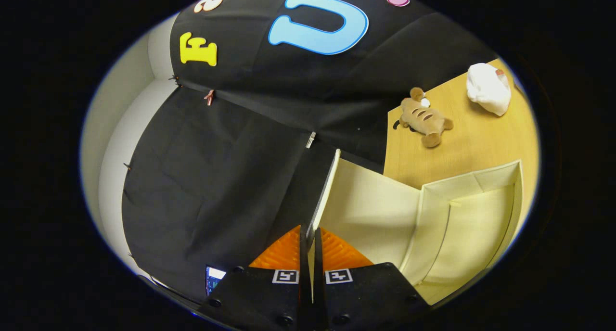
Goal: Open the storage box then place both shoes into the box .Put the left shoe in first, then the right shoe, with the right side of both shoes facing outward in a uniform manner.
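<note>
My gripper (310, 244) is shut on the thin edge of the storage box's lid (323, 196), which stands raised between the two fingers. To the right of the lid lies the cream inside of the storage box (462, 225), with its pale walls and floor showing and nothing in it. The lid's inner face (365, 201) is cream too. No shoe is in sight.
The box stands on a wooden table (476, 143). A small brown plush toy (426, 119) lies on the table beyond the box, and a white bundle (488, 88) sits farther back near the table's far edge. Black cloth hangs to the left of the lid.
</note>
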